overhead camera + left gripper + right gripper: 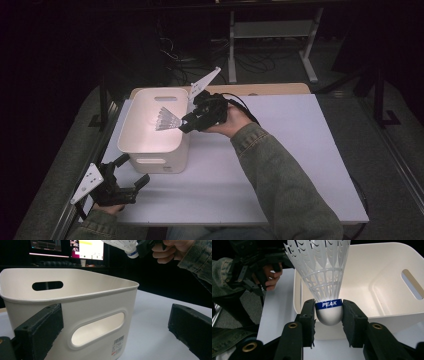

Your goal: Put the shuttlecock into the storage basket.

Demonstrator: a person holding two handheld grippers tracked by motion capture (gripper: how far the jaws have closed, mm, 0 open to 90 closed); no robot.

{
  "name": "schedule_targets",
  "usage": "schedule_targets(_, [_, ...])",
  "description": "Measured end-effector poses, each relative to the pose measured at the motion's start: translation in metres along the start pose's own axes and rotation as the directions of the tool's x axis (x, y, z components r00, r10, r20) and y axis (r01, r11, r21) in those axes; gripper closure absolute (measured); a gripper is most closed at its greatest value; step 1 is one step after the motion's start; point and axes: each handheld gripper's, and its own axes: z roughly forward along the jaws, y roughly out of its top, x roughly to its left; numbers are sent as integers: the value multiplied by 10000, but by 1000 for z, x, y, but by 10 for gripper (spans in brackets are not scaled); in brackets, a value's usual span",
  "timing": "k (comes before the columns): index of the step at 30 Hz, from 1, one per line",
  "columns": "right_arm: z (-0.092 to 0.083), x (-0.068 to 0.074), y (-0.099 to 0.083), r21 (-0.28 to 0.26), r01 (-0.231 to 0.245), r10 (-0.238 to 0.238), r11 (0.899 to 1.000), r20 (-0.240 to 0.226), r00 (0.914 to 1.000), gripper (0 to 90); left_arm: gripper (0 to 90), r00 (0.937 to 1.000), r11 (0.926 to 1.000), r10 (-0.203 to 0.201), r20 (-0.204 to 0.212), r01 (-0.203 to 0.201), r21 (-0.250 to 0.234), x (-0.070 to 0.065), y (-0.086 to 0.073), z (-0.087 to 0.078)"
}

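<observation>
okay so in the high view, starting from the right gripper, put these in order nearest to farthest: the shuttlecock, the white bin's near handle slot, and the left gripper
From the right gripper:
1. Shuttlecock, held in its fingers over the bin.
2. Near handle slot, on the white bin's front wall, below the gripper.
3. Left gripper, at the table's near left corner.

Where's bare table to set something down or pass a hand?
Widest free patch: table right of the right forearm, out to the far and right edges. A narrower strip lies in front of the bin, toward the near edge. Crowded: the near-left corner, left gripper beside the bin.
</observation>
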Motion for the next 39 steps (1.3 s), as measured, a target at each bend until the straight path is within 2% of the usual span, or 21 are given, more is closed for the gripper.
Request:
schedule_targets(11, [15,1,13,-104,-82,78,9999,-307,9995,627,0,10000,10000,-36,3,36,-19,1,0,0])
schedule_targets(17, [27,1,17,-77,41,-44,10000,-492,9988,627,0,10000,10000,-34,-20,34,-46,1,0,-1])
schedule_targets(19, [30,2,17,-77,-107,102,9999,-533,9985,627,0,10000,10000,-52,-35,52,-46,1,0,-1])
schedule_targets(25, [39,1,16,-29,-124,122,9999,-708,9974,627,0,10000,10000,44,-24,-44,-26,2,0,-1])
schedule_targets(39, [56,-4,13,-4,-376,374,9993,-990,9944,627,0,10000,10000,-27,-61,27,0,2,0,-1])
